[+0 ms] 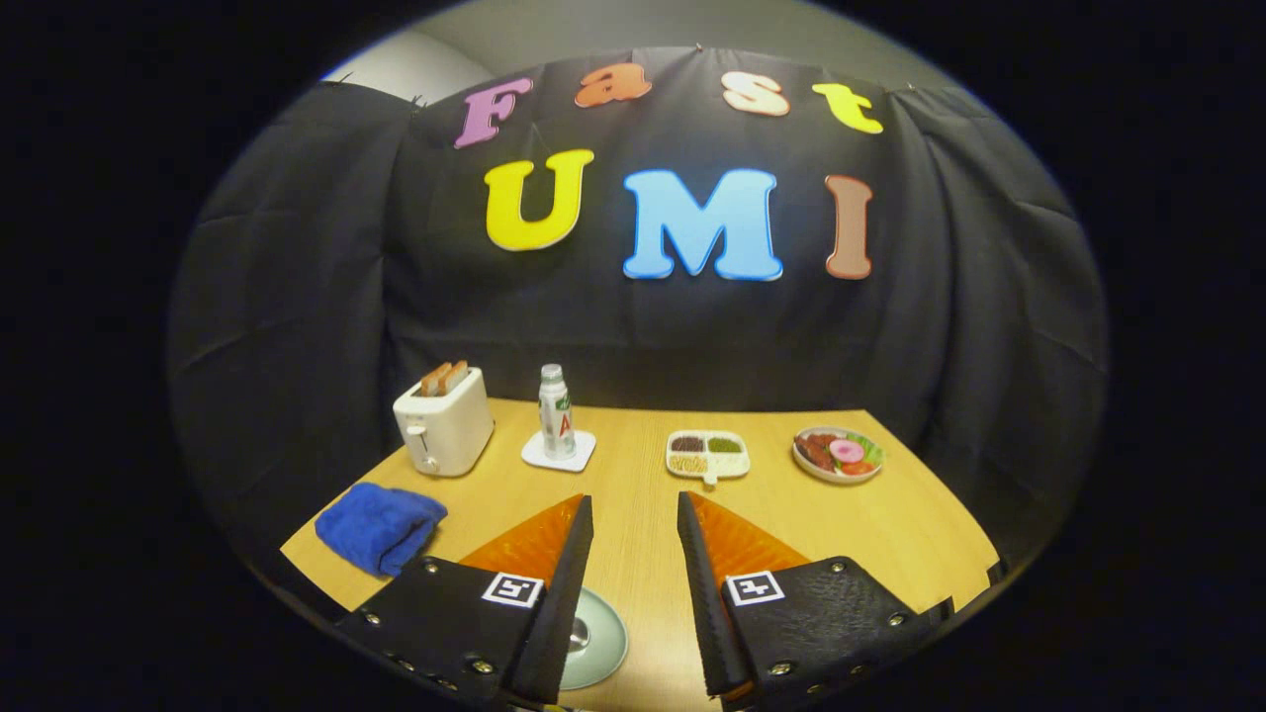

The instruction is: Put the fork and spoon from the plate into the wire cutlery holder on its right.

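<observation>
While the tool (635,514) gapes wide and empty above a plate (605,648), toaster (444,423) holding toast (444,377), divided dish (707,455) of grains

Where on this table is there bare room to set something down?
Bare wood lies ahead of the open tool, up to the bottle and divided tray, and right of the fingers below the food plate. The toaster and blue cloth crowd the left.

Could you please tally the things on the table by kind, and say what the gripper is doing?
Dishes: 3, plate, divided dish, food plate
Toaster: 1
Bottle: 1
Coaster: 1
Blue towel: 1
Total: 7
Gripper: open, above the plate, holding nothing.
</observation>
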A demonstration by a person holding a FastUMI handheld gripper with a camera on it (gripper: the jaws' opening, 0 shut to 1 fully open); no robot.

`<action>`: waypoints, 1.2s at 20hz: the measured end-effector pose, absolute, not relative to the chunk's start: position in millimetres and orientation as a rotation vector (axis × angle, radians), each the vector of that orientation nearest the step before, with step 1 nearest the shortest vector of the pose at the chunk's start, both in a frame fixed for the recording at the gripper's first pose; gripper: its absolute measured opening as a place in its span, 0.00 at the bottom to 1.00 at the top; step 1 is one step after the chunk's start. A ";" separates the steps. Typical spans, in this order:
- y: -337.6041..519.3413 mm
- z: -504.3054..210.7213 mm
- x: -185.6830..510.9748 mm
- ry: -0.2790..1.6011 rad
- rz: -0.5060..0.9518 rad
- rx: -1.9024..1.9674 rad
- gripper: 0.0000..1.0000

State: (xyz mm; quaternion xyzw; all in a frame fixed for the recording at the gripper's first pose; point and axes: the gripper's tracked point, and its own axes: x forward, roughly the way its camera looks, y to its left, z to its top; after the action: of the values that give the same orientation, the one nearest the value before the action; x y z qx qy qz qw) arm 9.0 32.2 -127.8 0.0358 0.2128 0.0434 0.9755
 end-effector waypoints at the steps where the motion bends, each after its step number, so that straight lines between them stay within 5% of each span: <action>1: 39.0 -141.7 5.6 0.482 0.102 0.086 0.53; 9: 86.8 -237.9 -36.3 0.857 0.168 0.229 0.53; 18: 109.2 -296.3 -67.7 1.078 0.152 0.277 0.50; 24: 119.2 -318.9 -78.3 1.164 0.148 0.246 0.29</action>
State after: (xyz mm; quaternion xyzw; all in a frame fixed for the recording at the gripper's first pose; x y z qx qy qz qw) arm -78.3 119.2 -318.9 0.1155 0.5478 0.0699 0.8256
